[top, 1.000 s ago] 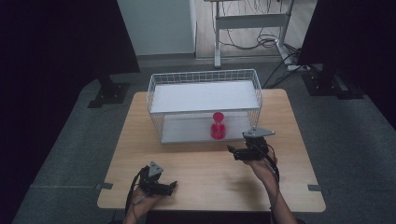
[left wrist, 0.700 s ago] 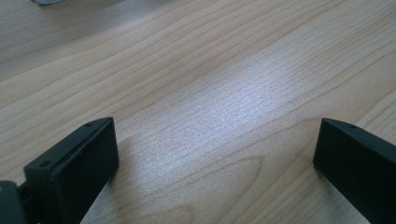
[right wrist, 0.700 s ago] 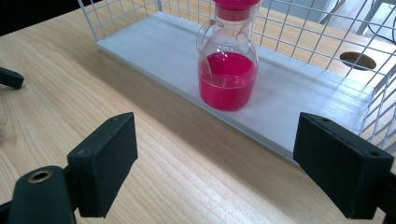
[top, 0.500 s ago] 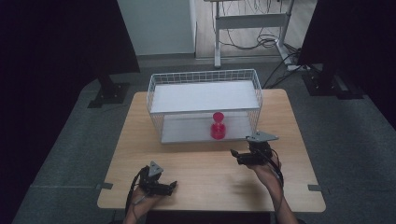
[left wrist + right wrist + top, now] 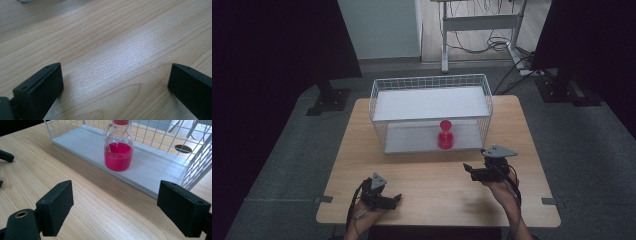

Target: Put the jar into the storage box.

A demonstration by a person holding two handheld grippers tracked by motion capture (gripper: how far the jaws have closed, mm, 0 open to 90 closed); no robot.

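A clear jug-shaped bottle of red liquid point(image 5: 445, 135) point(image 5: 118, 155) stands upright on the lower shelf of a white wire rack point(image 5: 430, 102) point(image 5: 160, 167), near its open front. My right gripper point(image 5: 468, 170) point(image 5: 115, 205) hovers over the wooden table in front of the rack, a little right of the bottle, and points left. Its jaws stand wide apart with nothing between them. My left gripper point(image 5: 396, 200) point(image 5: 115, 82) rests near the table's front edge, open over bare wood.
The wooden table point(image 5: 432, 200) has free surface between the two grippers and in front of the rack. The rack's upper shelf point(image 5: 432, 102) is a bare white board. Dark stands and a desk frame with cables point(image 5: 482, 30) are on the floor behind.
My right gripper has drawn back from the rack toward the person and slightly to the right, still open. The left gripper and the bottle have not moved.
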